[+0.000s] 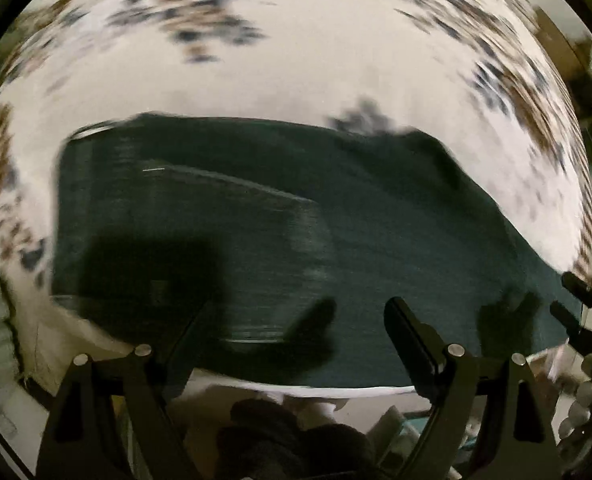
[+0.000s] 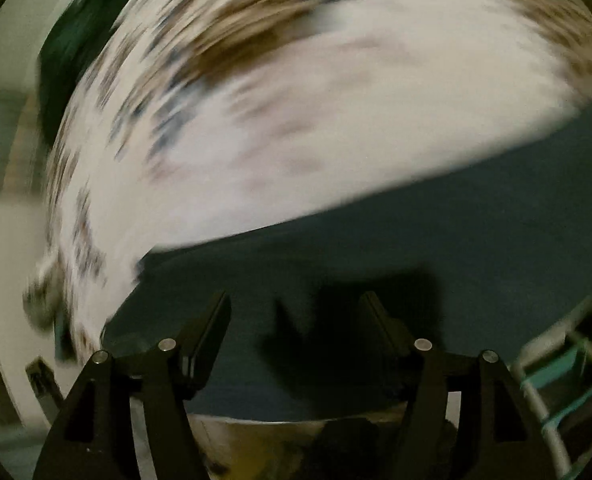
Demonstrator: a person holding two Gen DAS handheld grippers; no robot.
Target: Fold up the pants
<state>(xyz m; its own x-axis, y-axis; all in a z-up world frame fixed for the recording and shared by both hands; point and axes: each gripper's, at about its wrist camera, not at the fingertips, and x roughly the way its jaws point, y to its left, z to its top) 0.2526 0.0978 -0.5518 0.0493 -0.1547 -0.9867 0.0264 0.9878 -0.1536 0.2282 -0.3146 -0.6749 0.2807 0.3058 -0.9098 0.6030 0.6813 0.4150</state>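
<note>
On the white bedsheet with brown and blue leaf print (image 1: 296,72) lie the dark green fabric pants (image 1: 335,220), spread flat with their long axis running left to right across the left wrist view. Below the left gripper (image 1: 292,332), released and empty, the cloth sits directly under the fingertips. The right gripper (image 2: 296,320), likewise spread with nothing between its jaws, hangs over the same dark cloth near its edge. Judged equally near; both views are blurred.
</note>
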